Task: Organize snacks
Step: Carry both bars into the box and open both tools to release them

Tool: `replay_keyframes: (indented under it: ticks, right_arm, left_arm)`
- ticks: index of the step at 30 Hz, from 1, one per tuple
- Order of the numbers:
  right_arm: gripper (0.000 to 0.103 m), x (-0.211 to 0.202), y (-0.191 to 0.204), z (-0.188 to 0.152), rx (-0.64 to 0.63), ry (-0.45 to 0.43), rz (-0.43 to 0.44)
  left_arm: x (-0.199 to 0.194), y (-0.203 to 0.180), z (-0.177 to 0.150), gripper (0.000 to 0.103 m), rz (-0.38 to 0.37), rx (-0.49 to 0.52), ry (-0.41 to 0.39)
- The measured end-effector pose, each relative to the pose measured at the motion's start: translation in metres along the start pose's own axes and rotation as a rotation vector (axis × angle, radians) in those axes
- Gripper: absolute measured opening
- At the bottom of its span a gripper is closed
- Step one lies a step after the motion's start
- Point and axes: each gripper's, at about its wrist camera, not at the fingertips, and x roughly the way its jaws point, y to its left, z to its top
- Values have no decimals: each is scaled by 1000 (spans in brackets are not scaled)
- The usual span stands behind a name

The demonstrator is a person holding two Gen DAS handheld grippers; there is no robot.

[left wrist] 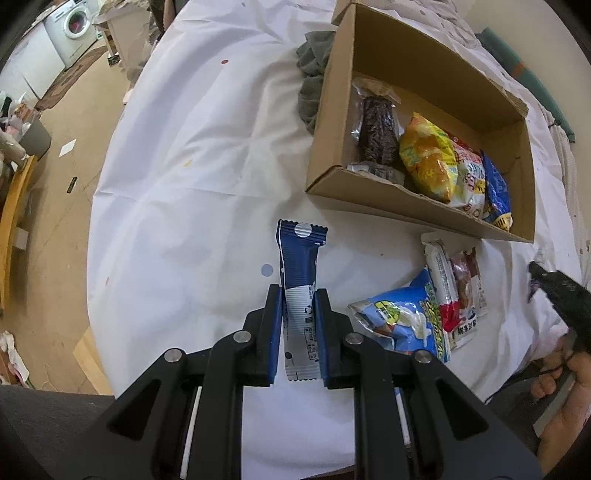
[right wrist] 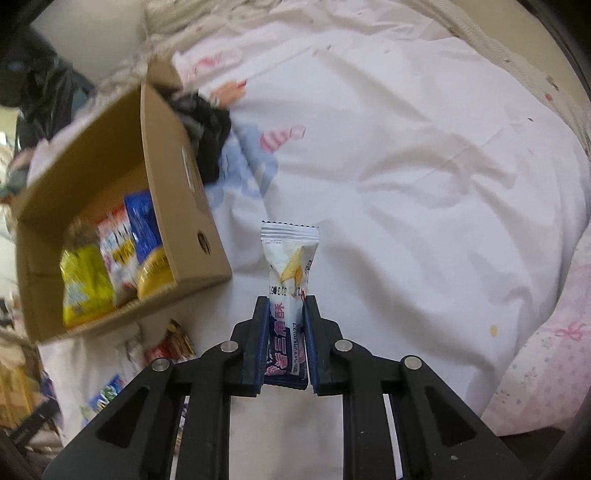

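My left gripper (left wrist: 298, 295) is shut on a blue and silver snack bar (left wrist: 299, 266), held above the white sheet. My right gripper (right wrist: 285, 301) is shut on a white and purple snack packet (right wrist: 289, 258), held to the right of the cardboard box (right wrist: 184, 184). The box (left wrist: 340, 103) holds a dark seaweed pack (left wrist: 376, 129), a yellow bag (left wrist: 428, 158), a white-red bag (left wrist: 472, 177) and a blue pack (left wrist: 496, 188). A light blue bag (left wrist: 406, 321), a white bar (left wrist: 443, 280) and a red-white packet (left wrist: 469, 284) lie on the sheet below the box. The right gripper's body (left wrist: 561, 295) shows at the far right.
A grey cloth (left wrist: 312, 77) lies bunched against the box's far side. The white sheet (left wrist: 192, 177) covers the bed, with floor, a washing machine (left wrist: 74, 26) and clutter to the left. A pink quilt (right wrist: 546, 354) lies at the right.
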Motion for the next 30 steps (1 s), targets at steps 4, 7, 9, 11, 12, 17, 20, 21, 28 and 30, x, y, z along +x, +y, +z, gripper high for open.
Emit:
replay_keyframes:
  ticks: [4,7,9,11,12,17,20,21,28,30]
  right_arm:
    - [19,-22,-2,5,6,-93,3]
    - [19,-40,2,6,9,-159,47]
    - [19,-48,7,9,-3,-198,92]
    - [19,-55,14,8,-28,-229,125]
    - [19,-57,17,8,-36,-238,137]
    - [19,-74,36,5,-104,-289,257]
    - [19,-85,47,1,-147,-313,329]
    - [19,-87,50,0,-165,-320,347]
    - [19,-90,72,-2,-240,-319,418]
    - [19,-90,77,-2,-253,-318,426]
  left_arm:
    - [-1,2,0,14,45,5,-26]
    - [-6,5,0,14,59,-2,-61]
    - [-11,5,-1,14,66,2,-93]
    - [-18,3,-1,14,80,17,-138]
    - [-20,2,-1,14,86,28,-156]
    - [-41,-7,-2,14,94,69,-261]
    - [-58,-12,1,14,82,83,-330]
    - [-62,-14,2,14,79,83,-342]
    - [-85,-30,23,14,43,91,-378]
    - [-89,-38,29,14,35,112,-388]
